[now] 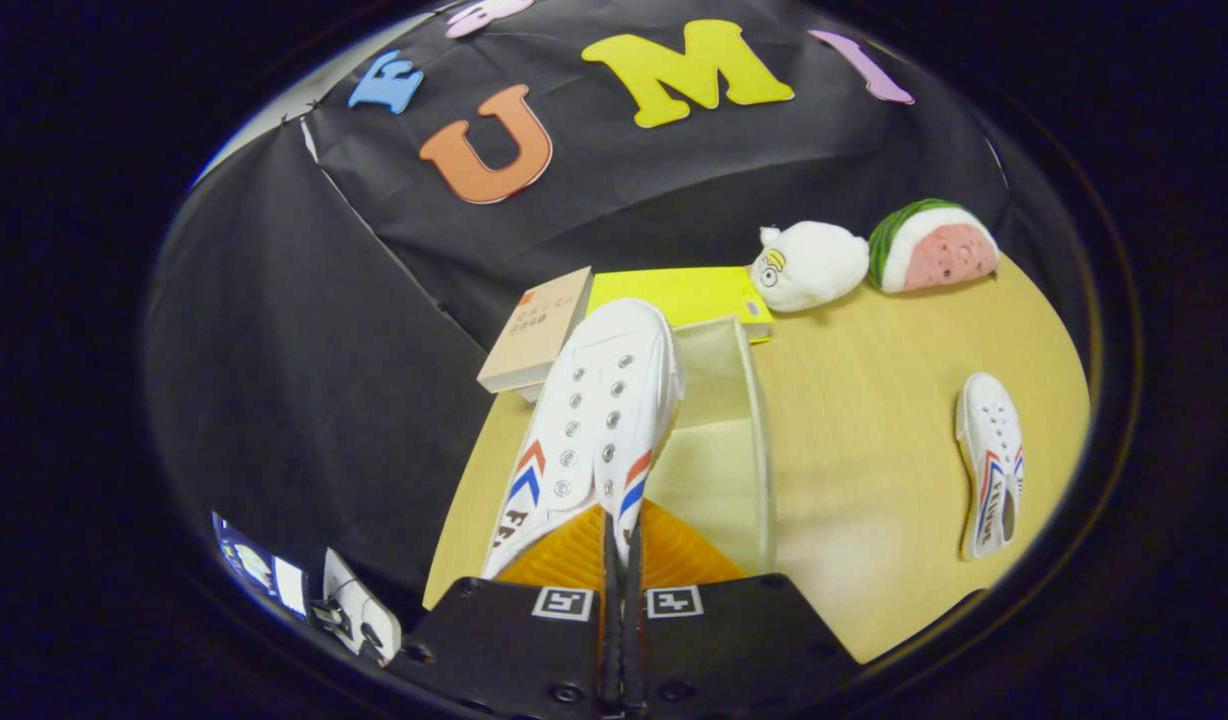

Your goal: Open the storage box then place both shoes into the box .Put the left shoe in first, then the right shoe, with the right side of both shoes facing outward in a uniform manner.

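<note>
My gripper (619, 530) is shut on a white canvas shoe (594, 420) with red and blue chevrons, pinching it at the heel opening. The shoe points away from me, toe up, and hangs over the open beige storage box (749, 420). The box's pale inner wall and right rim show just right of the shoe; its left part is hidden behind the shoe. The second white shoe (992, 465) lies on the wooden table (874, 420) well to the right of the box, sole side toward the box.
A tan book (534, 330) leans beyond the box, with a yellow book (689, 292) flat beside it. A white plush toy (809, 265) and a watermelon plush (932, 245) sit at the table's far right. Black cloth walls the back and left.
</note>
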The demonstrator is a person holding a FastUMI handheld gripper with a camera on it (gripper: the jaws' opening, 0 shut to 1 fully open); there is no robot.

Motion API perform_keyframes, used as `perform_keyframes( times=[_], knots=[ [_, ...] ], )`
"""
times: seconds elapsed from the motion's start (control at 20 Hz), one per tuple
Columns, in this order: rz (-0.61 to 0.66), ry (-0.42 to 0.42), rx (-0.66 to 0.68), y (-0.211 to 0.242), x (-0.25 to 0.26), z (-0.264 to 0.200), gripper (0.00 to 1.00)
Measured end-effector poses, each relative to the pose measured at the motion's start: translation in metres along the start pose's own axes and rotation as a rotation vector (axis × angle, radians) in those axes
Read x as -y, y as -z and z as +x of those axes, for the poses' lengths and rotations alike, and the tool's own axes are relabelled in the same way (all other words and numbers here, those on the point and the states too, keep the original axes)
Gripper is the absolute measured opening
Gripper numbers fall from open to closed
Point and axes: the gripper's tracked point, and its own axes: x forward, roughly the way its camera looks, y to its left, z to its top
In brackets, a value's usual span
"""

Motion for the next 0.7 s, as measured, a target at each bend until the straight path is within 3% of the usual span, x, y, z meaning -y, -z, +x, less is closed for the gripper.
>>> perform_keyframes(
  times=[0.35, 0.7],
  knots=[
    [-0.031, 0.134, -0.104, 0.039, -0.004, 0.065, 0.06],
    [-0.031, 0.230, -0.219, 0.069, -0.003, 0.090, 0.09]
  ],
)
